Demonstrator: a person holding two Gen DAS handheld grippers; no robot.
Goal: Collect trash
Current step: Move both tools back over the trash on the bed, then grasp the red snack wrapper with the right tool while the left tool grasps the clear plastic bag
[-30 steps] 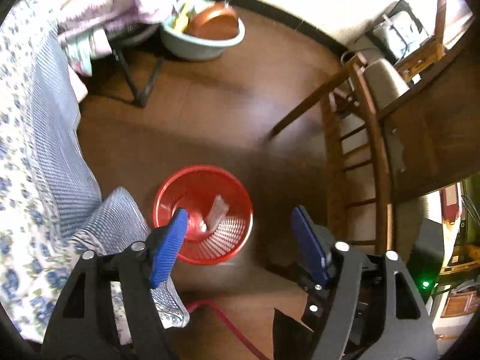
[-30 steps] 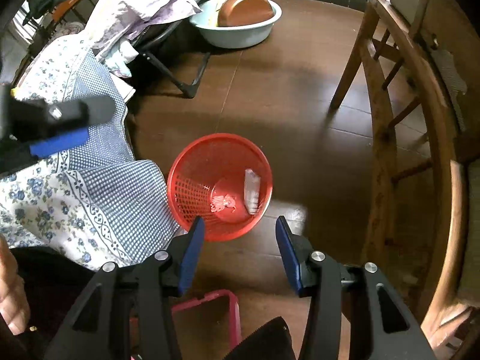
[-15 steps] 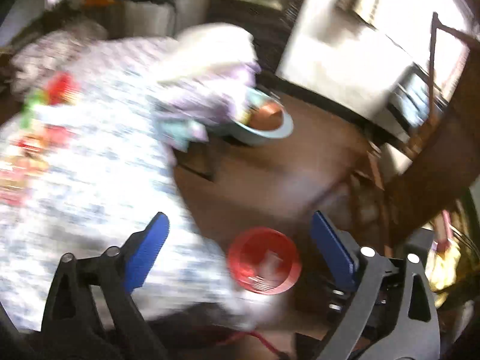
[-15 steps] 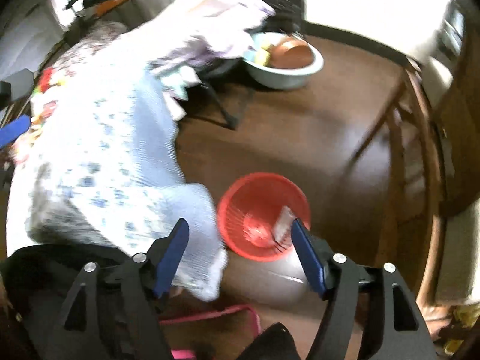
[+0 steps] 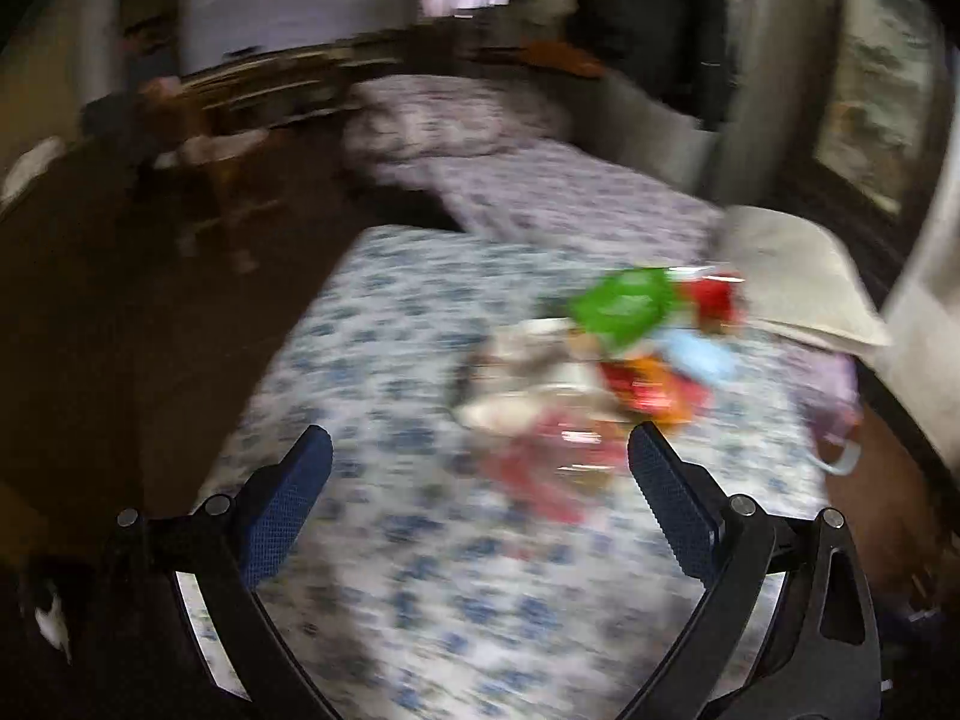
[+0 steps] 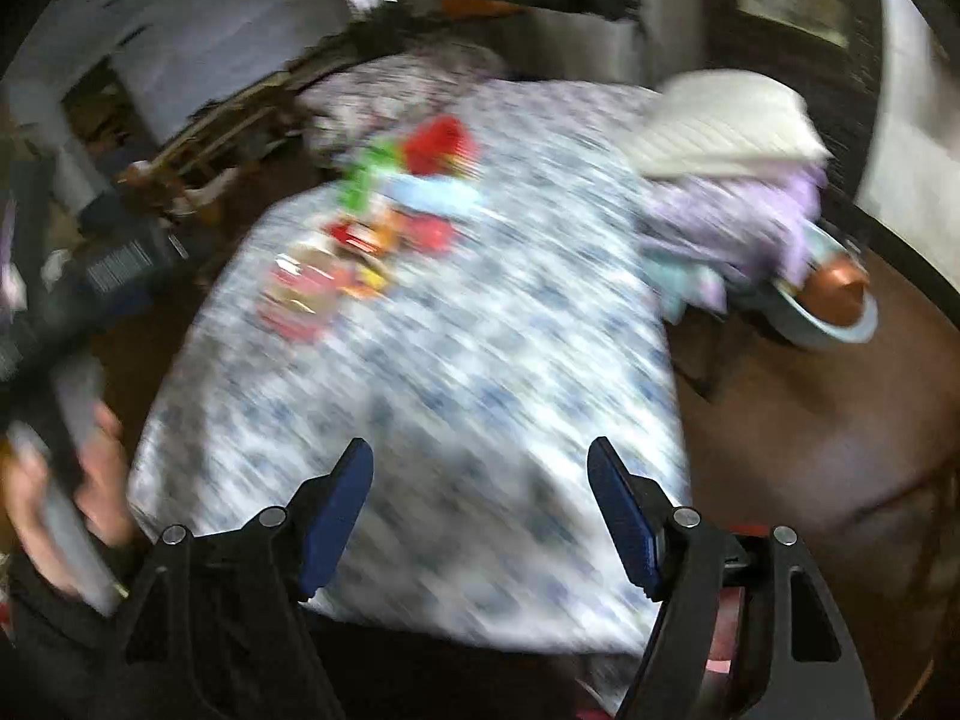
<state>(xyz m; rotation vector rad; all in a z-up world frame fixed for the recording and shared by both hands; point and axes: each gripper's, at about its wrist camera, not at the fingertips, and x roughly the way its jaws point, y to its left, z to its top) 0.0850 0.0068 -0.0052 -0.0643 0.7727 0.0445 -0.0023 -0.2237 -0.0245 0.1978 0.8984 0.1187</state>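
- two blurred views look down over a bed [image 5: 420,360] spread with a blue-flowered sheet; dark floor [image 5: 120,312] lies along its left side in the left wrist view.
- left tongs [image 5: 480,498] hover over the sheet with the blue pads spread wide; they have just been opening, and nothing sits between the pads.
- trash pile [image 5: 606,360] lies on the sheet just beyond those tongs, toward their right pad: a green wrapper [image 5: 624,303] at the far end, a red one [image 5: 714,297] beside it, a pale blue piece [image 5: 699,357] and orange-red packets nearer, and a pinkish clear wrapper [image 5: 558,456] nearest the tongs. blur hides what each piece is.
- cream folded cloth [image 5: 792,276] rests at the bed's far right edge, past the pile.
- in the right wrist view, a person's hand [image 6: 66,498] at the far left grips a dark handle, apparently that of the other tool.
- the same trash pile [image 6: 372,228] shows in that view's upper left on the sheet, well apart from the right tongs [image 6: 480,498].
- right tongs hang released above the near end of the bed, jaws having just been opening, with only bare sheet showing between them.
- lilac clothes [image 6: 744,222] under the cream cloth spill off the bed's right edge.
- one pale blue basin [image 6: 840,330] with a brown bowl [image 6: 837,294] in it stands on the floor at right.
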